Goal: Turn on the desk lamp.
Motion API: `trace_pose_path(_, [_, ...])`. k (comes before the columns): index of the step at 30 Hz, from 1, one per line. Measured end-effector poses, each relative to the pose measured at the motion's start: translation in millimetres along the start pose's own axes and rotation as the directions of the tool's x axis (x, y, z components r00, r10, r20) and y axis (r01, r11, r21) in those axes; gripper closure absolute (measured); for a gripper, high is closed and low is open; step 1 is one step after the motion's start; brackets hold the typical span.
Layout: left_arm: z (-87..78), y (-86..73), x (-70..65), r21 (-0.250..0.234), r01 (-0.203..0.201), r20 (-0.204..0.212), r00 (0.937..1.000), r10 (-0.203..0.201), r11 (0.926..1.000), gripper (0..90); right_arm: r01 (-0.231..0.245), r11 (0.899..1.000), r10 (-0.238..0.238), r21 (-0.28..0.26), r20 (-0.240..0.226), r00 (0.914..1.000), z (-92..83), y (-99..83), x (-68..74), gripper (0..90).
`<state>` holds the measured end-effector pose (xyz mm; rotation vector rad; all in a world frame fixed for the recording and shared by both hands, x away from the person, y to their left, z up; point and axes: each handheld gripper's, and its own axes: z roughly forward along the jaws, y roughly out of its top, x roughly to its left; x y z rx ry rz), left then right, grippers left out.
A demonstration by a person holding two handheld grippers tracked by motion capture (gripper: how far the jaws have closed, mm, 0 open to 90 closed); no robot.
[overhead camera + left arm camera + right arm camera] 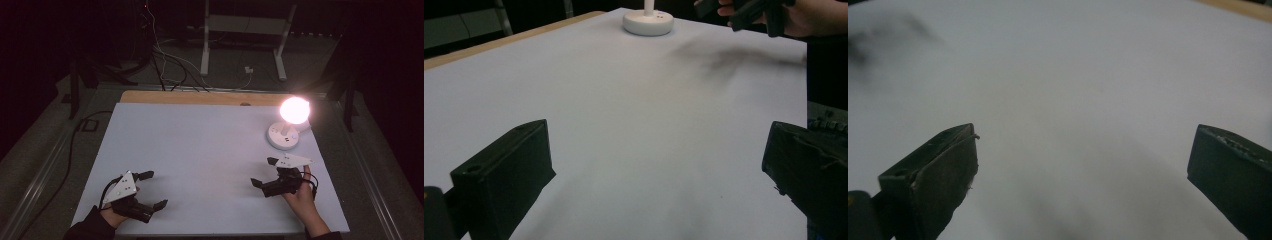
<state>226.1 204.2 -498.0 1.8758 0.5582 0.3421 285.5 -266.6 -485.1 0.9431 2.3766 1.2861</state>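
Your left gripper [153,190] sits low at about 7 o'clock on the pale sheet [200,150] that covers the table [200,97], with its jaws spread wide and nothing between them; in the left gripper view the same gripper [659,165] shows both black jaws far apart over bare sheet. Your right gripper [264,172] rests at about 4 o'clock, also gaping wide and holding nothing, jaws pointing toward 9 o'clock (its own view, right gripper [1083,165], confirms an open span above the plain surface). The thing nearest your right hand [302,192] is the lamp [289,122], standing upright at about 2 o'clock on the sheet, its round white base [283,136] flat on the surface and its globe [294,110] lit brightly. The lamp is near your right gripper, just beyond it, but apart from it and untouched. From the left gripper view you see the base [648,21] at 12 o'clock, well apart from your left gripper. The two grippers are well apart from each other.
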Motion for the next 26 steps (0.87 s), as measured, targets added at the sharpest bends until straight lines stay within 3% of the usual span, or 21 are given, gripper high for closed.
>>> trace_pose_path(8, [0.0, 0.0, 0.2, 0.002, 0.0, -0.001, 1.0, 0.0, 1.0, 0.4, -0.009, 1.0, 0.009, -0.012, 0.03, 0.9995, -10.2, -22.9, -2.6, 0.0])
trace_pose_path(13, [0.2, -0.2, 0.2, 0.005, 0.001, -0.003, 1.0, -0.001, 1.0, 0.4, -0.018, 0.999, 0.017, 0.03, 0.03, 0.9994, -13.7, -36.2, -1.6, 0.0])
trace_pose_path(15, [0.2, 0.1, 0.1, 0.001, 0.001, -0.002, 1.0, -0.001, 1.0, 0.4, -0.001, 0.998, -0.001, 0.058, 0.048, 0.9988, -16.1, -42.9, 0.3, 0.0])
trace_pose_path(26, [1.3, -0.1, 0.3, 0.005, 0.002, 0.001, 1.0, -0.002, 1.0, 0.4, -0.016, 0.997, 0.01, 0.075, 0.084, 0.9964, -24.2, -54.6, -0.5, 0.0])
